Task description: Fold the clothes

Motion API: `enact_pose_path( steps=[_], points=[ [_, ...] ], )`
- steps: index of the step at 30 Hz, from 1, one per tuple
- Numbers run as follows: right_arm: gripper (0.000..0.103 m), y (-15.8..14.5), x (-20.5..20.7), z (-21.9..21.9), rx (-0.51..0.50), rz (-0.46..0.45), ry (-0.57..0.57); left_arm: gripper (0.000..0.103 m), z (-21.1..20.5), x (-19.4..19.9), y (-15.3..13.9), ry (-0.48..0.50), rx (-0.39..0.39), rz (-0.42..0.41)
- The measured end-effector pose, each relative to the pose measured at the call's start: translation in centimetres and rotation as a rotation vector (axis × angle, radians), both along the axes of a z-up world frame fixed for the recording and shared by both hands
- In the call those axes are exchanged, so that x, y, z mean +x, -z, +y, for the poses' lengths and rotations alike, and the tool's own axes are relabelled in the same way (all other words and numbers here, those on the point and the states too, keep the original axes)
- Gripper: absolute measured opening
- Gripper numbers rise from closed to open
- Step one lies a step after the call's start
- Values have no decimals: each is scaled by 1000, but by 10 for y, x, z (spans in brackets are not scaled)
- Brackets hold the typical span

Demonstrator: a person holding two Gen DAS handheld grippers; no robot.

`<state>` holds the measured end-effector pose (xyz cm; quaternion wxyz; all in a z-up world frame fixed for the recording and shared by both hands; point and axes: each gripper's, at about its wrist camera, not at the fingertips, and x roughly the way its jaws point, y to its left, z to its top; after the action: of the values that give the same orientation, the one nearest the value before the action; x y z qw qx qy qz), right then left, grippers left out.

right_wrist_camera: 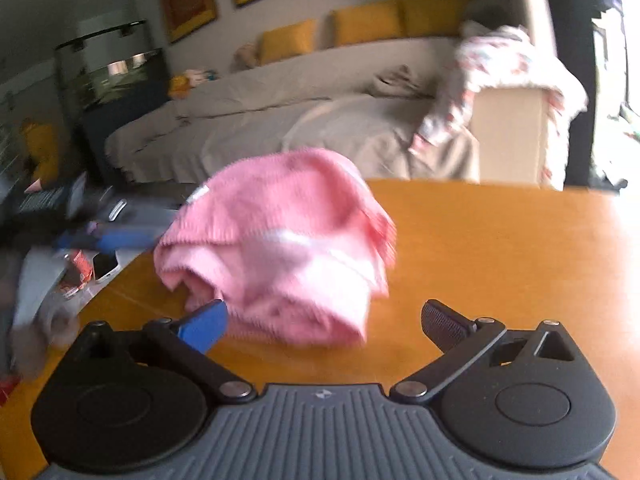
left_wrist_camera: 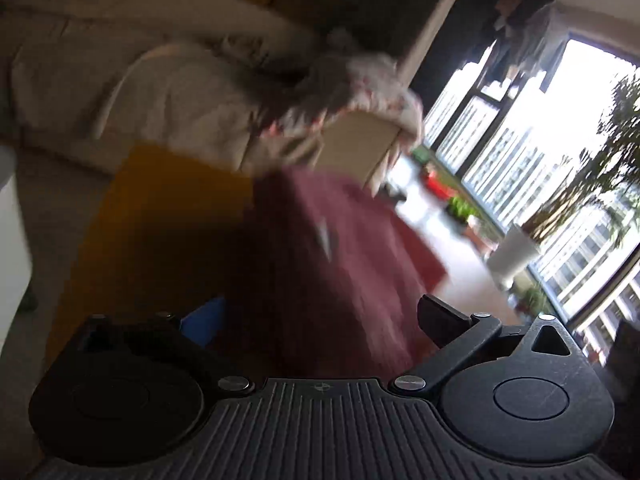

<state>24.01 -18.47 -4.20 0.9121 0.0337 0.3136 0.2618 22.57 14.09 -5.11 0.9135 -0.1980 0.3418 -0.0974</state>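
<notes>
Between the spread fingers of the left gripper (left_wrist_camera: 320, 324), wide and holding nothing, a dark red garment (left_wrist_camera: 332, 248) lies flat on the yellow table (left_wrist_camera: 152, 208); blurred. Just ahead of the right gripper (right_wrist_camera: 324, 320), also wide and empty, a pink garment (right_wrist_camera: 280, 248) sits bunched in a rumpled heap on the table (right_wrist_camera: 500, 248), its near edge by the blue fingertip (right_wrist_camera: 204, 326).
</notes>
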Motion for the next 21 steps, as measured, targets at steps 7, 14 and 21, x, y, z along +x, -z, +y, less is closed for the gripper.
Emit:
enact_pose_path(
  steps=[7, 14, 21],
  points=[
    [103, 4, -41, -29, 5, 1, 73, 103, -48, -81, 11, -117, 141, -71],
    [103, 12, -61, -33, -91, -102, 112, 103, -64, -117, 21, -236, 243, -131],
    [103, 14, -52, -43, -44, -66, 149, 103, -62, -117, 22, -264, 236, -104]
  ],
)
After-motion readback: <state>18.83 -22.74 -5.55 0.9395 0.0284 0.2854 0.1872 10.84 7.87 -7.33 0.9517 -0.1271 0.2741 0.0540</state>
